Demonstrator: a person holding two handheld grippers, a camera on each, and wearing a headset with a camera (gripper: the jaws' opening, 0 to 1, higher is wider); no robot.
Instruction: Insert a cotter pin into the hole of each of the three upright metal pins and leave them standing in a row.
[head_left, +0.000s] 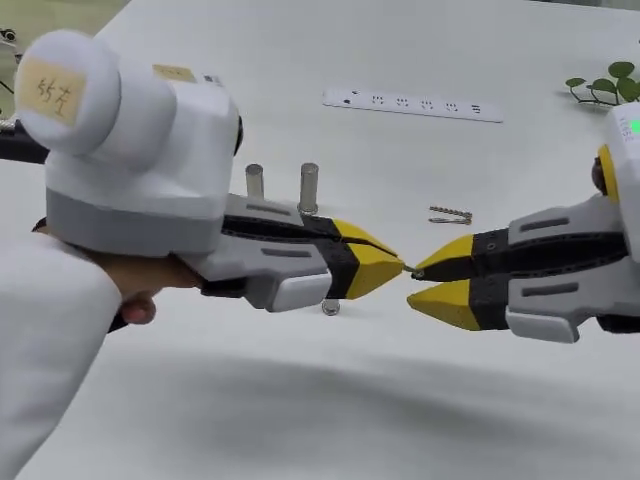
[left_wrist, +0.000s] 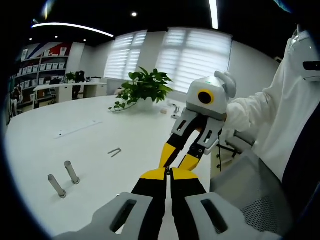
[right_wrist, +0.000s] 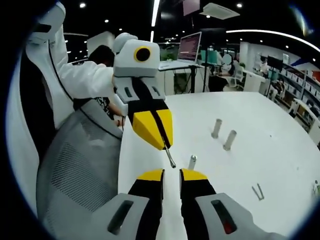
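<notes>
— Pinching the cotter pin (right_wrist: 170, 157), is that the left gripper (head_left: 398, 263)?
— Yes. Its yellow jaws are pressed together on it, and the thin wire shank sticks out past the tips, up in the air above the table (head_left: 300, 420)
— And the right gripper (head_left: 413, 286)?
— Tip to tip with the left, jaws parted. The pin's free end sits just at their gap; I cannot tell whether it touches
— Where are the metal pins (head_left: 308, 188)?
— Two smooth grey cylinders stand upright side by side just behind the left gripper. The third pin (head_left: 330, 307) stands apart from them, nearer, below the left jaws
— Any room to move?
— Plenty. The matt white top lies bare on the near side of the grippers. Spare cotter pins (head_left: 450, 214) lie flat behind the right gripper, well clear of the cylinders. Farther back a long white power strip (head_left: 412, 104) lies near the far edge, with a leafy plant (head_left: 605, 85) at the right corner
— The grippers themselves?
— Glossy white plastic bodies, black arms, wedge-shaped yellow tips
</notes>
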